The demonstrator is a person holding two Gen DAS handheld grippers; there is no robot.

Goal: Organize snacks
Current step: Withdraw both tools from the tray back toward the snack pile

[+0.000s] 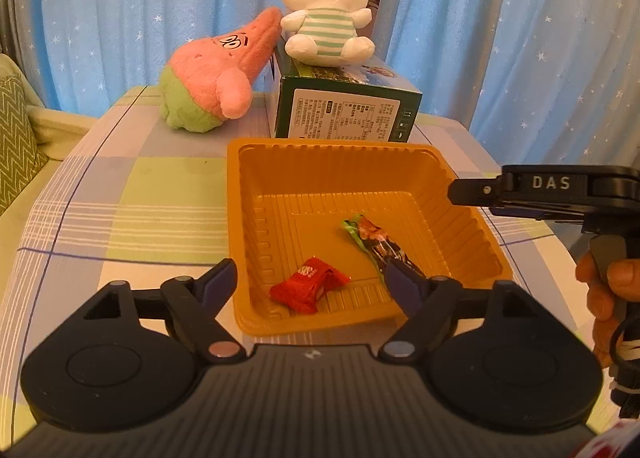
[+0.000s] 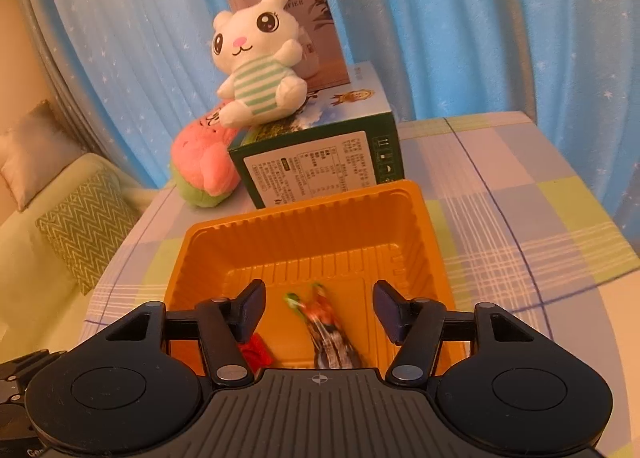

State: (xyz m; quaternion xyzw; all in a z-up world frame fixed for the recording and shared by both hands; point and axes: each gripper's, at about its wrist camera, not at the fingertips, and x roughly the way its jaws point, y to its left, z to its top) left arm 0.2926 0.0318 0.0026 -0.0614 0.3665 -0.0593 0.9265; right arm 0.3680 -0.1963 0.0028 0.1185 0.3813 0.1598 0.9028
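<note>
An orange plastic tray sits on the checked tablecloth. On its floor lie a red wrapped snack and a long dark snack bar with a green end. My left gripper hangs open over the tray's near edge, with the red snack below the gap and touching neither finger. In the right wrist view my right gripper is open over the tray. The long bar looks blurred between its fingers, clear of both pads. The red snack peeks out beside the left finger.
Behind the tray stands a green carton with a white rabbit plush on top and a pink star plush leaning beside it. A hand holds the right gripper at the right. A sofa cushion is at the left, with blue curtains behind.
</note>
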